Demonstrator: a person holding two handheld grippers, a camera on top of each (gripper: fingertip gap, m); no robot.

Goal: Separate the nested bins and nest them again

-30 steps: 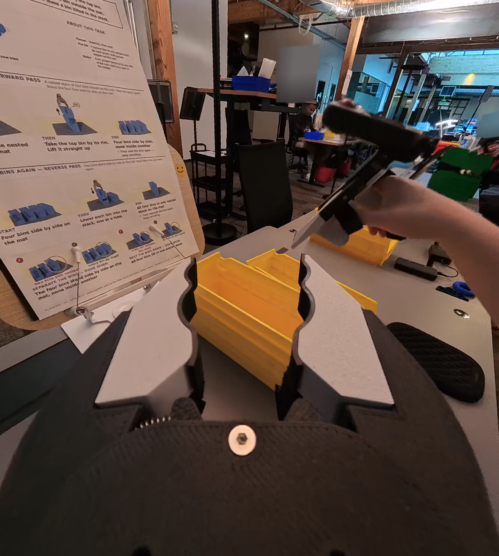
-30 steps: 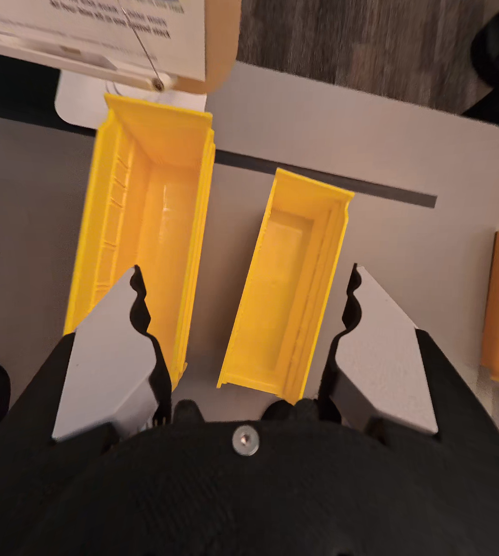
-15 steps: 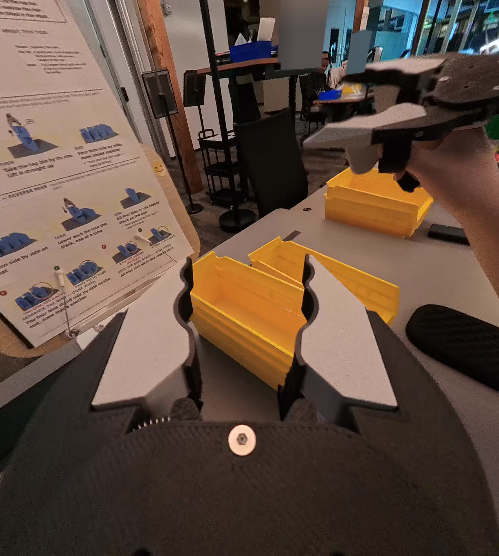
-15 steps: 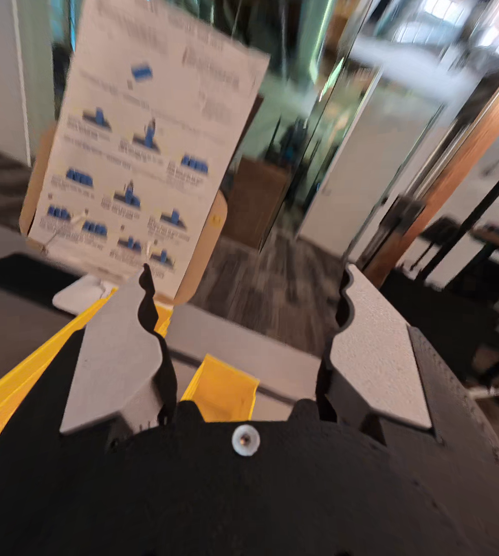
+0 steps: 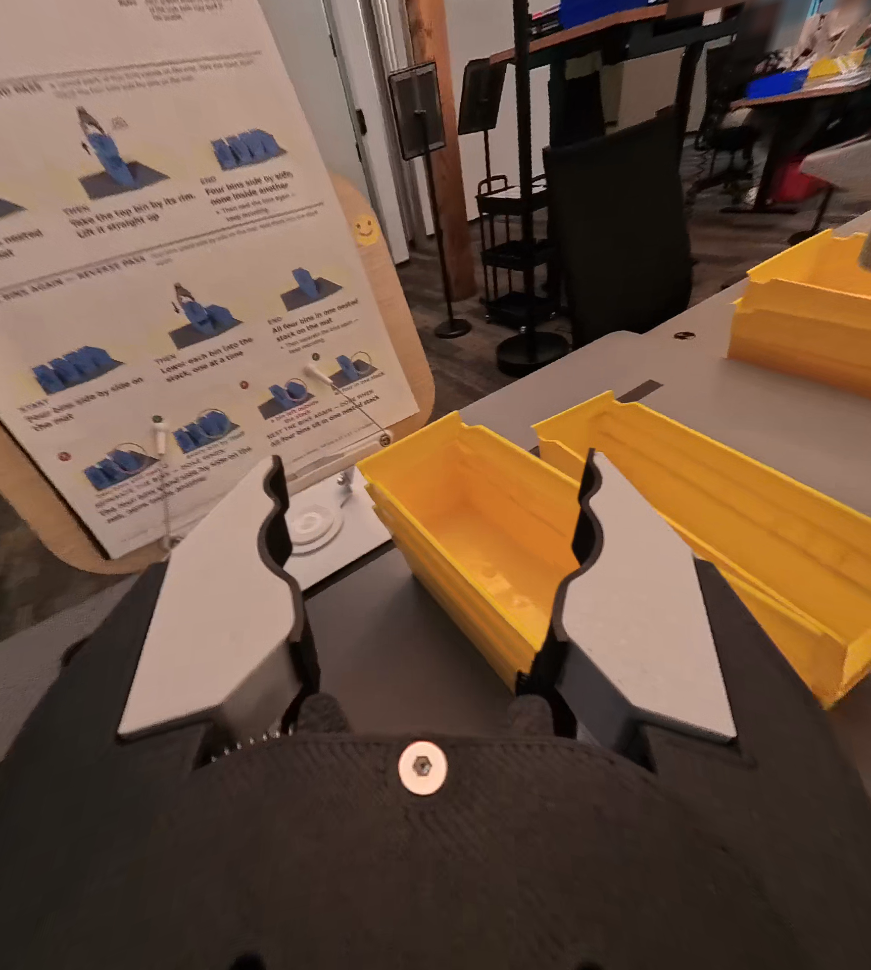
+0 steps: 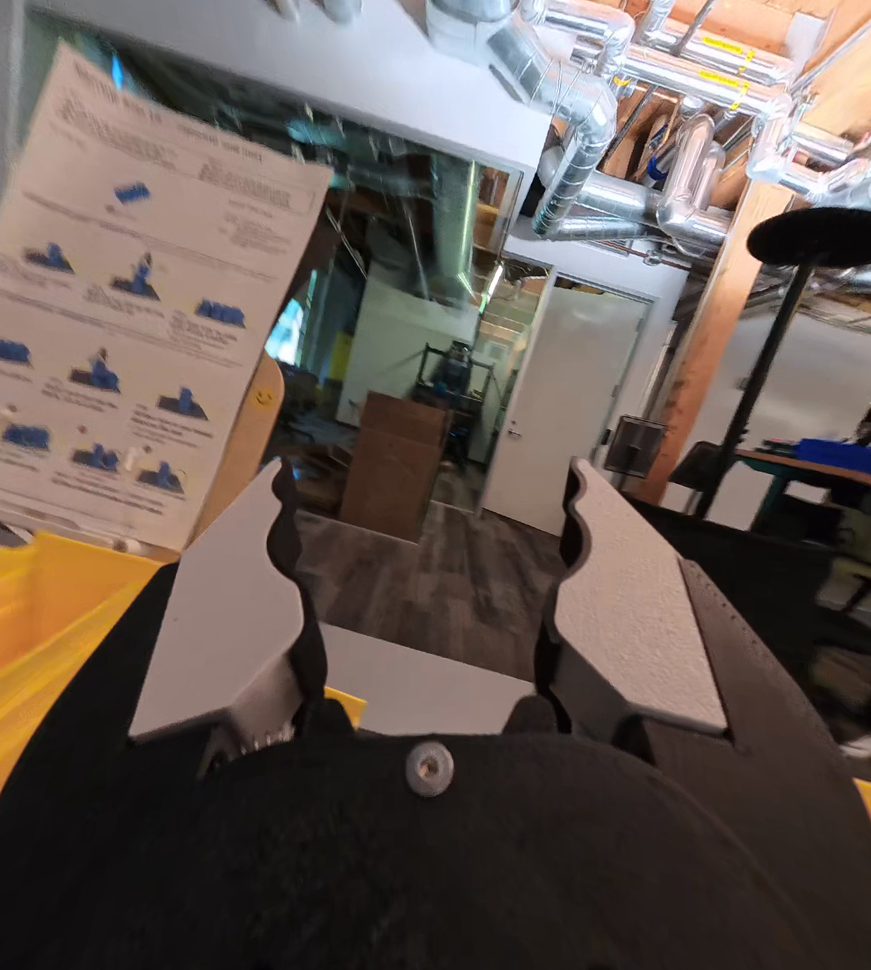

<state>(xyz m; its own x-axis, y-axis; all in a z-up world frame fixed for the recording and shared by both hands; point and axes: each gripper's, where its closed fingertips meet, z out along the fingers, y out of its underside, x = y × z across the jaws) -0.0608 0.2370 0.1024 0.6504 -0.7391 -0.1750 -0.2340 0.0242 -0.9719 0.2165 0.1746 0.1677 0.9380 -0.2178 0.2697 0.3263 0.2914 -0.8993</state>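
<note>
Bins of yellow plastic lie on the grey table [image 5: 738, 367], separated. The nearest bin [image 5: 480, 540] sits straight ahead of the left gripper [image 5: 431, 517], its near end reaching in between the two fingers; the fingers are spread wide and neither pad visibly presses on its walls, so nothing is pinched. A second bin [image 5: 738, 535] lies just beside it, off the gripper's right finger [image 5: 627, 603], the two bins side by side and apart. A third yellow bin [image 5: 832, 325] stands well apart, farther ahead and to the right. An instruction sheet [image 5: 160, 262] on a wooden board stands ahead and to the left of the gripper.

The right gripper [image 6: 431, 517] is tilted up toward the room, its fingers spread wide around bare air. A yellow bin [image 6: 29, 630] shows low beside its left finger [image 6: 234, 603], blurred, with the instruction sheet [image 6: 123, 341] beyond it.
</note>
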